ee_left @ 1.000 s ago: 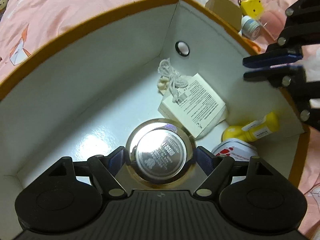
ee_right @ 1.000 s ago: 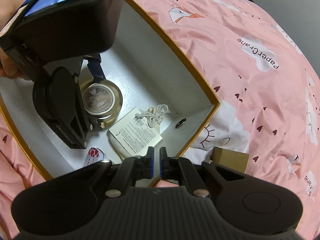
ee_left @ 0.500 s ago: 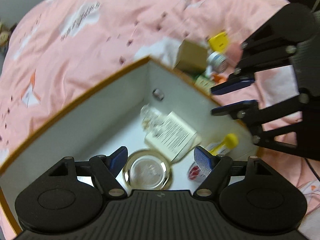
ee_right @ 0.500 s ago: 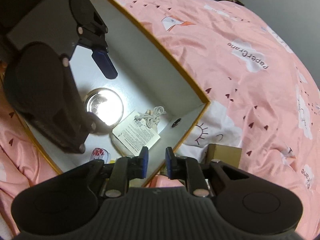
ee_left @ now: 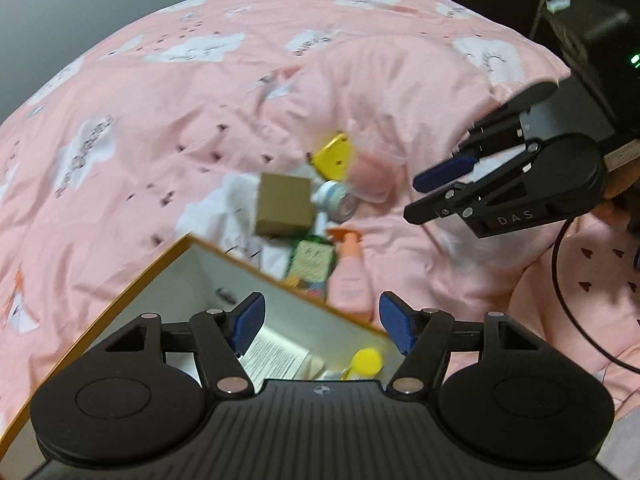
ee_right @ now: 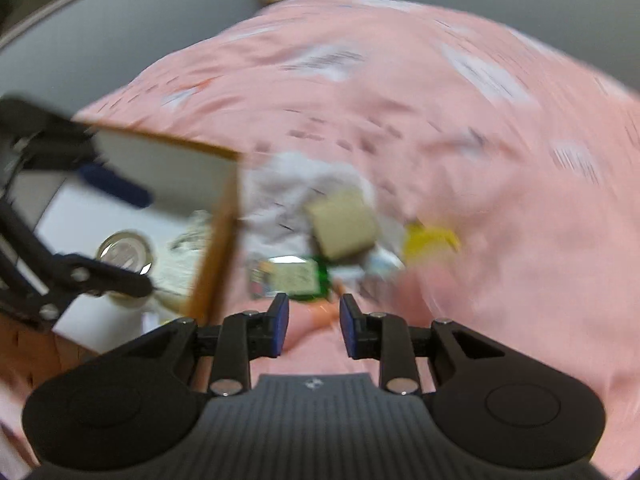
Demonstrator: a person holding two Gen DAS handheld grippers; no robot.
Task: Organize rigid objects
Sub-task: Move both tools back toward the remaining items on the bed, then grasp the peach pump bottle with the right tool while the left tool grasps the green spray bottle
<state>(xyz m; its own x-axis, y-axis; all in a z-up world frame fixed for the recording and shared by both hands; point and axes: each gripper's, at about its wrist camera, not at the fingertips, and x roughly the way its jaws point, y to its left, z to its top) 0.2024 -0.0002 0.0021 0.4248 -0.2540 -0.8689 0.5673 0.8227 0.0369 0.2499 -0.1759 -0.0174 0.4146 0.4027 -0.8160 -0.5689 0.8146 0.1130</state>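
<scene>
Peach-coloured pump bottle [ee_left: 349, 276] is lying at twelve o'clock of the right gripper [ee_right: 313, 322], whose empty jaws are opening narrowly; widen before descending. Left gripper [ee_left: 320, 326] is closing, empty.

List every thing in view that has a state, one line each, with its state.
Left gripper: open, empty, jaws just been closing.
Right gripper: open, empty, jaws just been opening.
Box: open, no lid on it.
Tin: in the box, released.
Leaflet: flat in the box.
Cardboard cube: closed, on the bedding outside the box.
Pink bottle: lying down, capped.
Yellow bottle: in the box.
</scene>
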